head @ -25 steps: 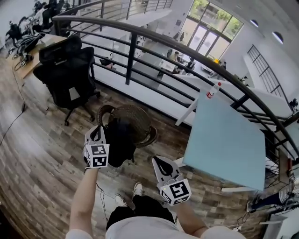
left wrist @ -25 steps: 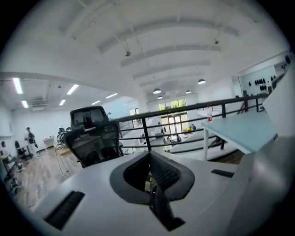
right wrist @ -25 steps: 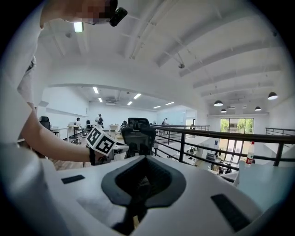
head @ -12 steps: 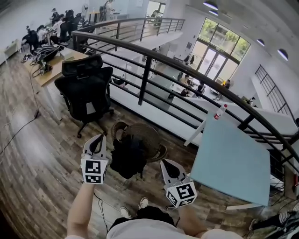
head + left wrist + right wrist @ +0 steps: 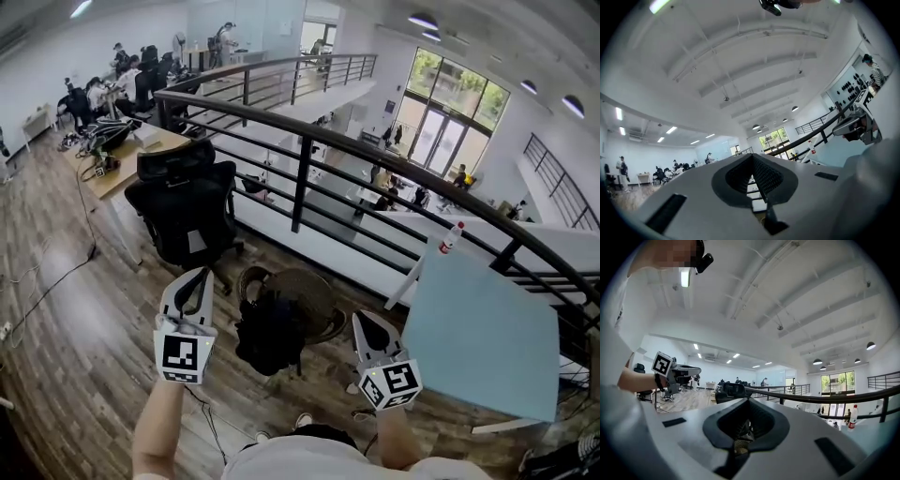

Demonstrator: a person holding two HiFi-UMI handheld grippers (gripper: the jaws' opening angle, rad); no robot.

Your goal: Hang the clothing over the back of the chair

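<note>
The left gripper (image 5: pixel 194 279), jaws together and empty, overlapped the crumpled black clothing (image 5: pixel 270 336) a second ago and now stands clear at its left; the right gripper (image 5: pixel 362 321), likewise closed on nothing, is near the edge of the light blue table (image 5: pixel 483 328); the clothing lies heaped on the round brown wicker chair (image 5: pixel 314 284); bare plank floor (image 5: pixel 84 319) separates it from the black office chair (image 5: pixel 183 202).

A wicker basket (image 5: pixel 307 286) sits on the wood floor (image 5: pixel 66 309), just ahead of and between the left gripper (image 5: pixel 201 276) and the right gripper (image 5: pixel 362 319). Beyond both runs a black railing (image 5: pixel 300 169). Right of the right gripper stands a blue table (image 5: pixel 487 328) with a bottle (image 5: pixel 451 237) at its far corner. A desk (image 5: pixel 127 164) lies far ahead-left.
</note>
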